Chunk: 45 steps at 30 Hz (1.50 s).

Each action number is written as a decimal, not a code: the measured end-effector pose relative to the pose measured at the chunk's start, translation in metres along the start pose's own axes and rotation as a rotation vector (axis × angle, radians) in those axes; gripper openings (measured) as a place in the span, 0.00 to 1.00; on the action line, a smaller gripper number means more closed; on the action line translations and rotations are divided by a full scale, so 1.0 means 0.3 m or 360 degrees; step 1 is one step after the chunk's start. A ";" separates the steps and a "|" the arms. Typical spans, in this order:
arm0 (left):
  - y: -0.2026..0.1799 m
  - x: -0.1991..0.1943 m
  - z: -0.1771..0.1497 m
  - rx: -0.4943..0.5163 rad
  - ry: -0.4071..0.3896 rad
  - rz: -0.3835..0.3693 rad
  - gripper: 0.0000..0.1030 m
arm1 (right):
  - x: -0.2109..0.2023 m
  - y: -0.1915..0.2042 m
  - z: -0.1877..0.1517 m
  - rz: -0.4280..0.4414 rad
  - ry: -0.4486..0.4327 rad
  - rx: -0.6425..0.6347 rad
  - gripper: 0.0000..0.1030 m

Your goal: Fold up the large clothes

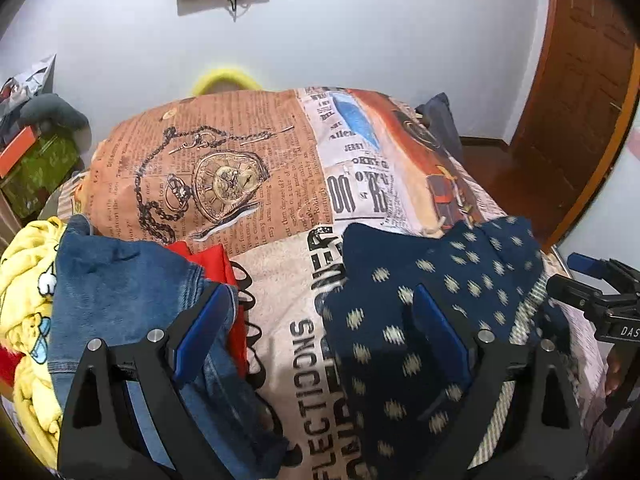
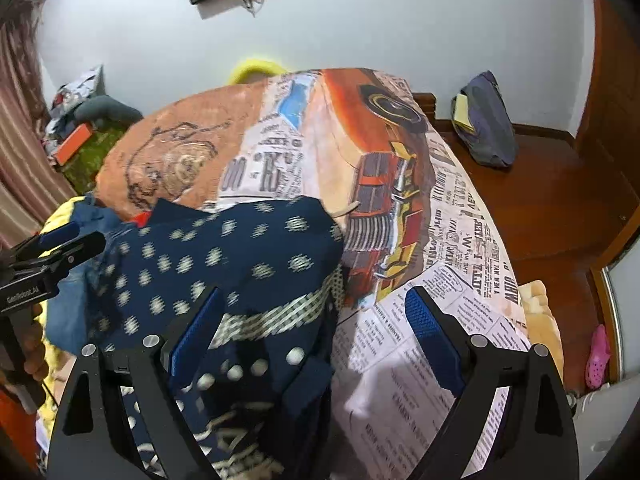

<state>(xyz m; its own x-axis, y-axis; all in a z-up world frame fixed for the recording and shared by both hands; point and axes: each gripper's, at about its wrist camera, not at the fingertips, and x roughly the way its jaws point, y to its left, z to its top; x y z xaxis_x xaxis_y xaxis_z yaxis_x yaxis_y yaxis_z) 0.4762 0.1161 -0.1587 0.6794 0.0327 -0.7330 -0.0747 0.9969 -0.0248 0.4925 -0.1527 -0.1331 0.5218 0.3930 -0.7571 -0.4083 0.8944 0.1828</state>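
A navy garment with pale dots [image 1: 440, 280] and a checked band [image 2: 276, 316] lies crumpled on the bed's newspaper-print cover [image 1: 288, 344]. My left gripper [image 1: 320, 320] hovers above the cover with its jaws wide apart. Its right finger [image 1: 436, 328] is over the navy cloth and its left finger is over denim; nothing is pinched. My right gripper [image 2: 316, 320] is also open. Its left finger [image 2: 196, 332] is above the navy garment [image 2: 240, 248] and its right finger is above bare cover. Each gripper appears at the edge of the other's view: right gripper [image 1: 592, 292], left gripper [image 2: 60, 248].
Blue denim [image 1: 120, 288], a red cloth [image 1: 212, 260] and a yellow garment [image 1: 28, 280] are piled at the left. The bed mounds up at its far end [image 1: 208, 168]. At the right is wooden floor [image 2: 540, 208] with a dark bag [image 2: 484, 120] and a pink shoe [image 2: 598, 352].
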 end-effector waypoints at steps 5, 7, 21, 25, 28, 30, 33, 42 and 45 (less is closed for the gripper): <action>0.003 -0.053 -0.057 0.0021 0.0073 -0.0112 0.91 | -0.037 0.022 -0.042 0.0134 0.0025 -0.0005 0.88; 0.008 -0.050 -0.091 -0.0009 0.0133 -0.0180 0.91 | -0.030 0.020 -0.068 0.0186 0.0063 0.0018 0.88; 0.049 0.174 -0.239 -0.0529 0.0558 -0.0806 0.95 | 0.201 -0.098 -0.195 0.0540 0.0472 0.0410 0.90; 0.036 0.228 -0.234 -0.0586 0.0606 -0.0893 0.97 | 0.240 -0.075 -0.158 0.0613 0.0489 0.0388 0.90; 0.026 0.277 -0.235 -0.0654 0.0667 -0.0956 0.97 | 0.264 -0.051 -0.146 0.0667 0.0503 0.0400 0.90; 0.015 0.288 -0.230 -0.0672 0.0664 -0.0970 0.97 | 0.263 -0.034 -0.142 0.0644 0.0506 0.0382 0.87; -0.008 0.278 -0.220 -0.0632 0.0629 -0.0964 0.85 | 0.244 -0.012 -0.147 0.0663 0.0488 0.0363 0.72; -0.064 0.142 -0.163 -0.0510 0.0522 -0.0921 0.54 | 0.173 0.030 -0.126 0.0685 0.0479 0.0362 0.35; -0.056 0.064 -0.128 -0.0486 0.0456 -0.0922 0.52 | 0.122 0.104 -0.097 0.0667 0.0431 0.0286 0.34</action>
<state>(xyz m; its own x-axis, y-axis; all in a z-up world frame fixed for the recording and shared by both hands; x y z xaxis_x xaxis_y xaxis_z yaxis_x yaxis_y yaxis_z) 0.4625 0.0971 -0.1986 0.4564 -0.5578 -0.6932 0.0106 0.7825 -0.6226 0.4773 -0.1166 -0.1733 0.1197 0.6768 -0.7264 -0.3930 0.7042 0.5914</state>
